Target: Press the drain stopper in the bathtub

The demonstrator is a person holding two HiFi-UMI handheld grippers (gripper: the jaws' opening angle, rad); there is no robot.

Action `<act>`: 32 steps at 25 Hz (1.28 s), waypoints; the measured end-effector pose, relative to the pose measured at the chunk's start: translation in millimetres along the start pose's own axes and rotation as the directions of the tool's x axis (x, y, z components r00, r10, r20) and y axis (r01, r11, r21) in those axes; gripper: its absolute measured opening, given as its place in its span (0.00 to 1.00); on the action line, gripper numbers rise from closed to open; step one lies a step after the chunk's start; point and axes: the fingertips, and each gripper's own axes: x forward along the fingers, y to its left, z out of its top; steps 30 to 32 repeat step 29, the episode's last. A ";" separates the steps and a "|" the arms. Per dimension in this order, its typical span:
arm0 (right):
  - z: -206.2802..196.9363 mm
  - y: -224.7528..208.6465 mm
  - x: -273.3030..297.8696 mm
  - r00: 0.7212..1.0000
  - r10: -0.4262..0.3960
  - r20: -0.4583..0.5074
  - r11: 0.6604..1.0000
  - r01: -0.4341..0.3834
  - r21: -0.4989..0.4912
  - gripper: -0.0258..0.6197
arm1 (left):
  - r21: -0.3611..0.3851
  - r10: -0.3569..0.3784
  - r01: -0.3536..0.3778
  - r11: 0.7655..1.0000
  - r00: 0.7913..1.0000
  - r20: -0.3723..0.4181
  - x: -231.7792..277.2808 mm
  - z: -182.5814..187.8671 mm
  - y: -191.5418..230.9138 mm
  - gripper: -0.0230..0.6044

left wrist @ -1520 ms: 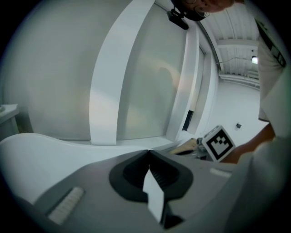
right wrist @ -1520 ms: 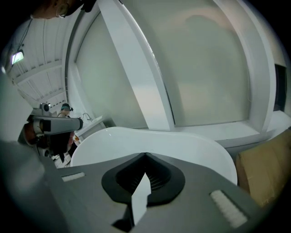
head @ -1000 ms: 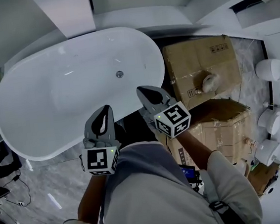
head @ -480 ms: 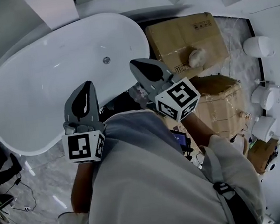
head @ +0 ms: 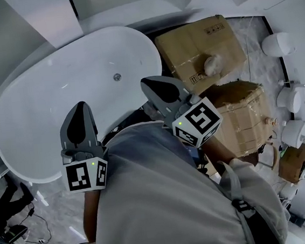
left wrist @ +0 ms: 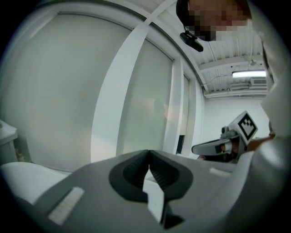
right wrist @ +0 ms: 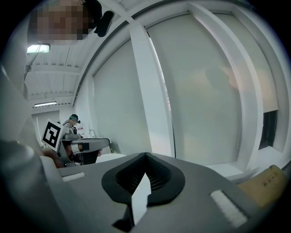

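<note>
Nearest the camera, the person's grey shirt (head: 160,199) filled the lower frame, on the near side of the tub (head: 44,119). Both arms reached up from it toward the tub.

The left gripper (head: 79,106) hung over the tub's near rim, its marker cube (head: 86,174) short of the rim. In its own view the left gripper (left wrist: 148,154) had its 2 jaws pressed together at the tips, with nothing between them.

The right gripper (head: 147,83) was raised just off the tub's right end, above the dark gap beside it. In its own view the right gripper (right wrist: 145,157) also showed its jaws meeting at the tips and empty.

The white oval tub lay beyond both grippers. The drain stopper (head: 117,77) sat on the tub floor toward its right end, apart from both grippers and closer to the right one.

2 cardboard boxes (head: 193,44) stood to the right of the tub, and white fixtures (head: 277,43) lined the wall further right.
</note>
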 end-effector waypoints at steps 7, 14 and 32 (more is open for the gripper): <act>2.5 18.5 -2.9 1.000 0.015 0.005 1.000 -0.015 0.013 0.04 | -0.011 0.030 -0.030 0.999 0.999 0.013 -6.8 3.5 12.7 0.04; -5.9 22.7 -4.7 1.000 0.006 -0.012 1.000 -0.006 0.020 0.04 | -0.021 0.034 -0.034 0.999 0.999 0.002 -15.0 -6.0 13.7 0.04; -27.2 39.6 -16.7 0.998 -0.008 -0.064 1.000 0.008 0.008 0.02 | -0.024 0.022 -0.023 0.999 1.000 -0.020 -33.1 -20.8 3.3 0.04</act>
